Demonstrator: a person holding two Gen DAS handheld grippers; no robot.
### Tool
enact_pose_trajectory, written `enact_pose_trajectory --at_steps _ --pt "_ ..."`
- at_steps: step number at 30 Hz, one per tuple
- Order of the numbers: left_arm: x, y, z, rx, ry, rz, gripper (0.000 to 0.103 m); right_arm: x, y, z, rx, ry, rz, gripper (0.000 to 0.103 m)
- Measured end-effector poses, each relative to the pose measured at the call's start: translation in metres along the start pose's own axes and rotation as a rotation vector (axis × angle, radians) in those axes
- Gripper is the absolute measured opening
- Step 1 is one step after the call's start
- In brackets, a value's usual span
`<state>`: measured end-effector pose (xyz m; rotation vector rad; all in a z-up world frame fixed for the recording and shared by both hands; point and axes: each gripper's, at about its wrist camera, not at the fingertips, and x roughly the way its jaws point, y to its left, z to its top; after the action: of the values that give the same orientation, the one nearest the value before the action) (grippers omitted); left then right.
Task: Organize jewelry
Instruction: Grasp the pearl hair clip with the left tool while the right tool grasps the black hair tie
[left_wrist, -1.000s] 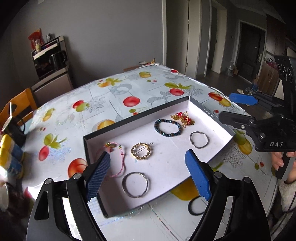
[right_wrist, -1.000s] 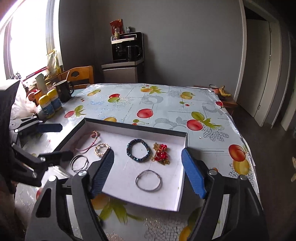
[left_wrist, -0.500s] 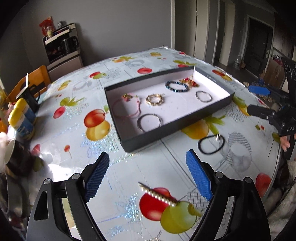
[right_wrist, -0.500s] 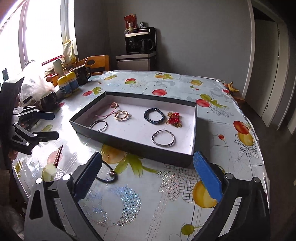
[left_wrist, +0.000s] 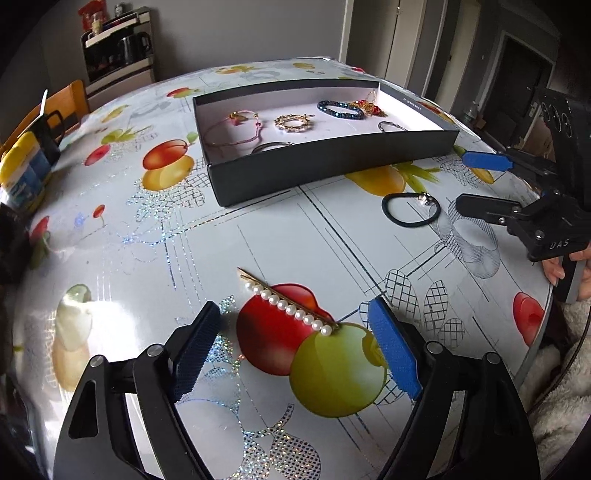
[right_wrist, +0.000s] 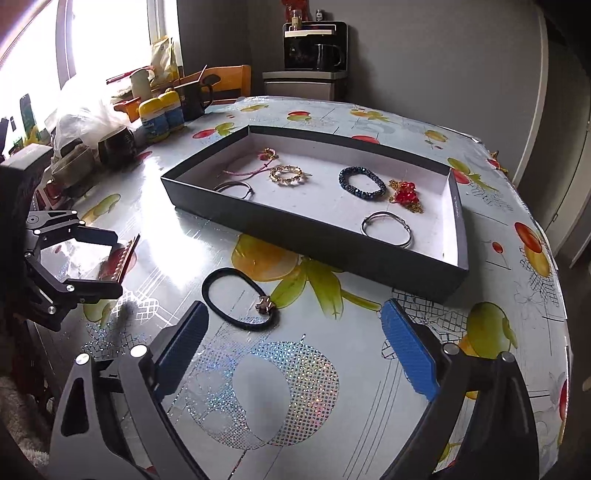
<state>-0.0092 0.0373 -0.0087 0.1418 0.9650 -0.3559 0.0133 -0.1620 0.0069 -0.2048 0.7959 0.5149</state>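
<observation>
A black tray (left_wrist: 332, 162) with a white floor holds several bracelets and a red and gold piece; it also shows in the right wrist view (right_wrist: 317, 240). A pearl hair clip (left_wrist: 291, 308) lies on the tablecloth just ahead of my open, empty left gripper (left_wrist: 295, 349), between its fingers' line. A black hair tie (right_wrist: 240, 297) with a small charm lies just ahead of my open, empty right gripper (right_wrist: 295, 347). The hair tie also shows in the left wrist view (left_wrist: 410, 208), near the right gripper (left_wrist: 476, 184).
The round table wears a glossy fruit-print cloth (left_wrist: 147, 240). Yellow-capped bottles (right_wrist: 162, 114), a black mug (right_wrist: 194, 99), bowls and bags crowd its window side. A wooden chair (right_wrist: 225, 83) and a coffee machine (right_wrist: 314, 46) stand behind. The table edge is near on the right (left_wrist: 543, 332).
Both grippers have pulled back from over the tray toward the near table edge and lowered. The pearl clip and the hair tie have come into view close in front of them.
</observation>
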Motion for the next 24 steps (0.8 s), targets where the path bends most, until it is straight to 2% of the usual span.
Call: enact_pose_trajectory --at_steps 3,5,9,14,24 --pt "0.000 -0.005 0.000 0.019 -0.005 0.009 0.067 0.006 0.003 -0.002 -0.006 0.018 -0.013 0.074" --pt "0.000 -0.006 0.000 0.029 -0.008 0.015 0.064 0.008 0.003 -0.001 -0.002 0.024 -0.012 0.062" --pt "0.001 -0.007 0.002 0.045 -0.019 0.023 0.055 0.010 0.000 0.000 0.017 0.036 0.005 0.047" --pt "0.003 -0.012 0.003 0.070 -0.035 0.015 0.052 0.016 0.006 0.000 -0.002 0.058 0.010 0.044" --pt "0.006 -0.016 0.007 0.106 -0.064 -0.015 0.026 0.026 0.016 0.007 -0.030 0.084 0.009 0.035"
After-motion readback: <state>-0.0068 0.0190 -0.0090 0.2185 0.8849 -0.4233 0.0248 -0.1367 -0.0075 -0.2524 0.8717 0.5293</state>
